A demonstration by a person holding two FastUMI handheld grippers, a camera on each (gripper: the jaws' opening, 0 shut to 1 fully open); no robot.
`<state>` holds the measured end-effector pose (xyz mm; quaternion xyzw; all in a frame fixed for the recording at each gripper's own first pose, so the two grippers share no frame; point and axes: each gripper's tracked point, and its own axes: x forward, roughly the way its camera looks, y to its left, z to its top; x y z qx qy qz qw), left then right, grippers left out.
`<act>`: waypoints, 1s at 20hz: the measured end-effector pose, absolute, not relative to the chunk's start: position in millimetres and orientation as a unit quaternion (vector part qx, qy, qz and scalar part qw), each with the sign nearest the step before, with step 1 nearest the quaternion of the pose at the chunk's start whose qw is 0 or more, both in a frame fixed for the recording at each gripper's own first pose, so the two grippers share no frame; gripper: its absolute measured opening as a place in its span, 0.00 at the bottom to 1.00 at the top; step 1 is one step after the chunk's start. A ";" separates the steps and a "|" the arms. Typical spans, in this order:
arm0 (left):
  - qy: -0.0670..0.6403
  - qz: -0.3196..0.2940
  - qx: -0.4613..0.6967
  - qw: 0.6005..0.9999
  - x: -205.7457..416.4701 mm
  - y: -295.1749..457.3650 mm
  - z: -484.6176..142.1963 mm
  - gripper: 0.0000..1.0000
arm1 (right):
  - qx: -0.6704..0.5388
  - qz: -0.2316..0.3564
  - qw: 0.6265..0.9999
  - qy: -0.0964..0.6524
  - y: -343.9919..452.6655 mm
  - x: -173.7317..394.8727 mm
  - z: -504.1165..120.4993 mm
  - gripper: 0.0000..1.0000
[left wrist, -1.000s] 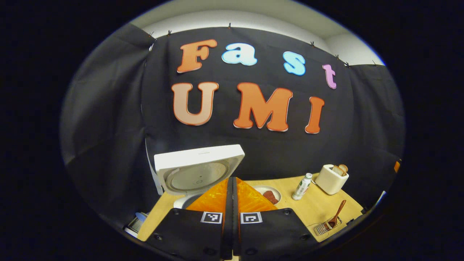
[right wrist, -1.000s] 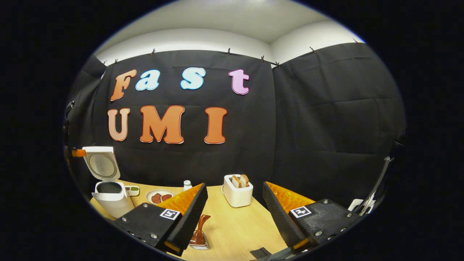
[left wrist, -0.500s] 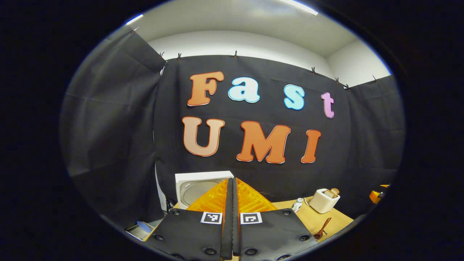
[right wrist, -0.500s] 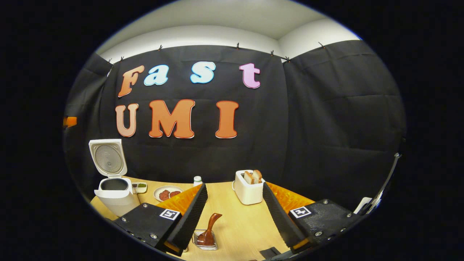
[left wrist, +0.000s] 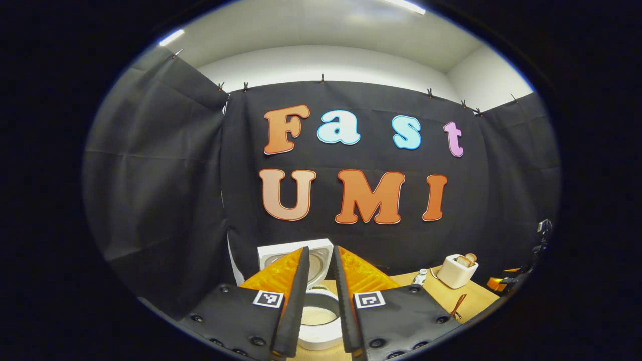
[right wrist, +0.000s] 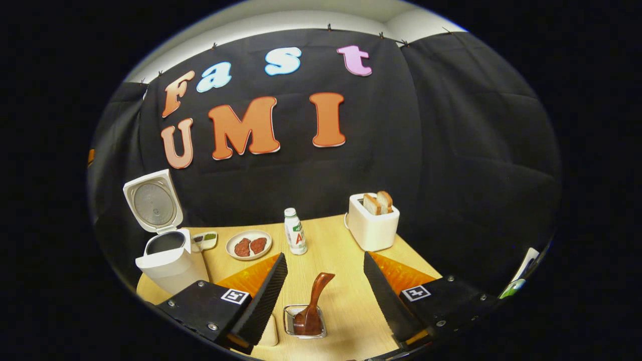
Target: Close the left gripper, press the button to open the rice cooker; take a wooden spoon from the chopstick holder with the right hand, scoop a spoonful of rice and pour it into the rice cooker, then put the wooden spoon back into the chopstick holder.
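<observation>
The rice cooker (right wrist: 168, 253) stands with its lid (right wrist: 153, 203) swung up, so the button press looks done and the step in hand is fetching the wooden spoon (right wrist: 313, 303). The right hand-held gripper (right wrist: 325, 281) hangs with its fingers spread wide and nothing between them, and the spoon stands just ahead and below in the gap between them, its bowl down in the wire chopstick holder (right wrist: 303, 321) and its handle leaning up and away to the right. In the left gripper view, the left hand-held gripper (left wrist: 319, 273) is parted only narrowly and holds nothing, with a white bowl of rice (left wrist: 318, 323) directly beneath its fingertips and the cooker's raised lid beyond them. The next move probably calls for lowering the right hand-held gripper over the tilted handle and closing on it above the holder's rim, so the light basket is not dragged along. Beyond the spoon the tabletop (right wrist: 346, 301) offers open room. A bottle (right wrist: 295, 231) and a plate of food (right wrist: 249, 244) sit farther ahead to the left, and a toaster (right wrist: 372, 223) ahead to the right, all well apart from the holder. The tabletop's right edge runs near the right finger.
</observation>
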<state>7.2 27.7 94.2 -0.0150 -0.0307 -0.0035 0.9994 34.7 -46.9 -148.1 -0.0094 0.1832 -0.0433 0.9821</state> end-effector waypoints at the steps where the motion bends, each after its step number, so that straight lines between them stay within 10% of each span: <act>1: -0.033 0.002 -0.013 0.999 4.3 31.9 96.8 0.37 | -0.010 -0.043 0.979 0.197 -48.4 39.4 -161.4 0.95; 4: -0.039 0.014 -0.013 0.999 -7.0 38.3 104.0 0.41 | -0.005 -0.036 0.967 0.250 -48.6 49.3 -206.2 0.95; 6: -0.040 0.011 -0.019 0.999 -9.6 36.5 102.8 0.65 | 0.008 -0.035 0.957 0.289 -49.8 53.1 -236.3 0.95; 9: -0.035 0.025 -0.026 0.999 -13.9 49.2 99.8 0.65 | 0.026 -0.032 0.947 0.318 -49.8 62.5 -258.3 0.95; 12: -0.031 0.039 -0.024 0.998 -9.0 57.3 93.5 1.00 | 0.036 -0.034 0.939 0.340 -47.7 72.8 -270.6 0.94; 20: 0.006 0.040 -0.041 0.998 3.3 63.6 65.9 1.00 | 0.103 -0.012 0.918 0.384 -38.7 96.5 -286.5 0.64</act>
